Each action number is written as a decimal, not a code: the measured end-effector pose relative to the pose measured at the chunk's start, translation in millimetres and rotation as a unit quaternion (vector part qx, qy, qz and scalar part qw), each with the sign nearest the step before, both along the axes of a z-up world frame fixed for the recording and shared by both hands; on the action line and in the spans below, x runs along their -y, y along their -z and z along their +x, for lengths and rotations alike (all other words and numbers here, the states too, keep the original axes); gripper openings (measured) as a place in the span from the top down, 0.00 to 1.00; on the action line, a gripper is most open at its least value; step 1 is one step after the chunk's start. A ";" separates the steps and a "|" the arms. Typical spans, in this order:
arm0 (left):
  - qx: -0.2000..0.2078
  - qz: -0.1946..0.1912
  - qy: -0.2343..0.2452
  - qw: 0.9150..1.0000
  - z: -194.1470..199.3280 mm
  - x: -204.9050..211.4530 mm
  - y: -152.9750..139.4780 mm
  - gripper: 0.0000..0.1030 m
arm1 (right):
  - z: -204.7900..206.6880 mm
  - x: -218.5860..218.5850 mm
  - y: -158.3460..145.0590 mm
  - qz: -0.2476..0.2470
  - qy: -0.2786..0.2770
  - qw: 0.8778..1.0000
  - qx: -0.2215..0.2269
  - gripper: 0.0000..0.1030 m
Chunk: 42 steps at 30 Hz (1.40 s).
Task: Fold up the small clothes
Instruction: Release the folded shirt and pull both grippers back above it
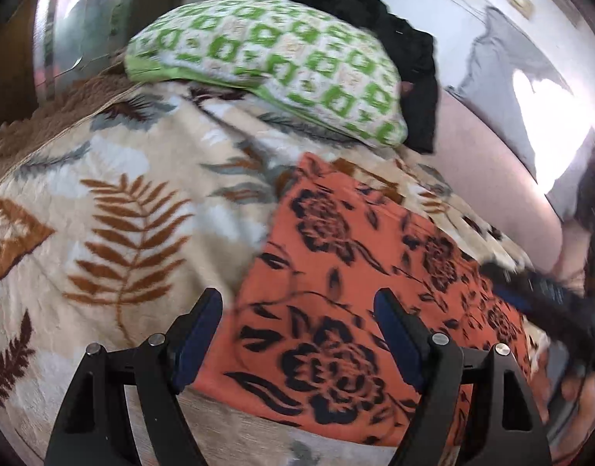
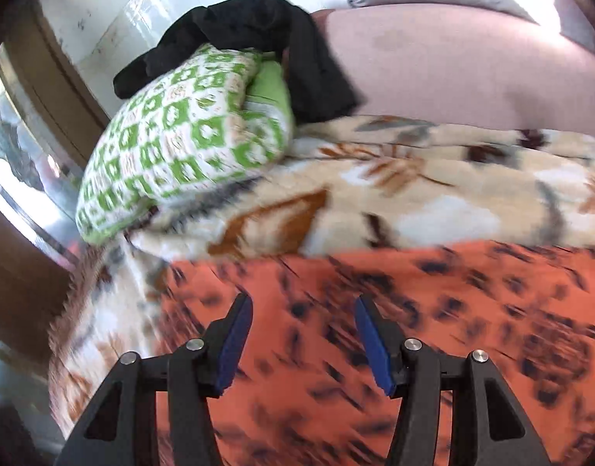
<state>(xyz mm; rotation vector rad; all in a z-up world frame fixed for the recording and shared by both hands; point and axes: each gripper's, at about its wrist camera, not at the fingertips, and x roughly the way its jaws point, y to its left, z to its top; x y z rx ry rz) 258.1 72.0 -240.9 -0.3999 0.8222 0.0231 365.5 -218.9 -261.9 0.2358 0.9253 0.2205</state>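
Left wrist view: orange floral garment (image 1: 347,272) lies flat on a leaf-print blanket (image 1: 103,202), right below and ahead of the left gripper (image 1: 297,306). Its near-left edge sits between the fingers. Jaws wide apart, nothing held, pads not on the cloth. Right gripper (image 1: 538,283) shows as a dark blur at the garment's right edge; can't tell its state from here. Count: 1 orange garment, 1 green-and-white pillow (image 1: 266,62) at the far end of the bed, 1 black garment (image 1: 406,50) bunched behind the pillow.

Right wrist view: same orange garment (image 2: 413,330), blurred, fills the lower frame under the right gripper (image 2: 303,305). Jaws about half apart, empty, hovering above the cloth w/o contact. Blanket (image 2: 394,186) beyond it, then 1 pillow (image 2: 173,143) upper left w/ 1 black garment (image 2: 281,46) draped over its top.
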 end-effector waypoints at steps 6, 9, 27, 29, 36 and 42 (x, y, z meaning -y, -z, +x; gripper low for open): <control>-0.024 0.027 0.039 0.999 2.6 38.4 11.1 0.22 | -98.7 109.6 16.9 -0.034 0.063 0.997 -0.024 0.66; -0.076 0.071 0.045 0.994 11.4 50.5 34.7 0.22 | -121.6 143.7 59.0 -0.036 0.098 0.992 -0.069 0.67; 0.127 0.225 -0.003 0.966 -145.5 89.5 -116.9 0.09 | -279.8 149.7 -27.8 0.076 0.114 0.980 0.147 0.29; 0.131 0.241 -0.011 0.961 -155.0 91.4 -125.4 0.09 | -282.2 148.5 -23.8 0.080 0.113 0.979 0.148 0.29; 0.139 0.255 -0.014 0.957 -172.2 102.6 -134.8 0.05 | -283.5 144.3 -16.0 0.065 0.111 0.980 0.153 0.30; 0.143 0.248 -0.007 0.958 -174.8 110.1 -141.4 0.04 | -289.1 144.6 -22.6 0.046 0.109 0.978 0.174 0.29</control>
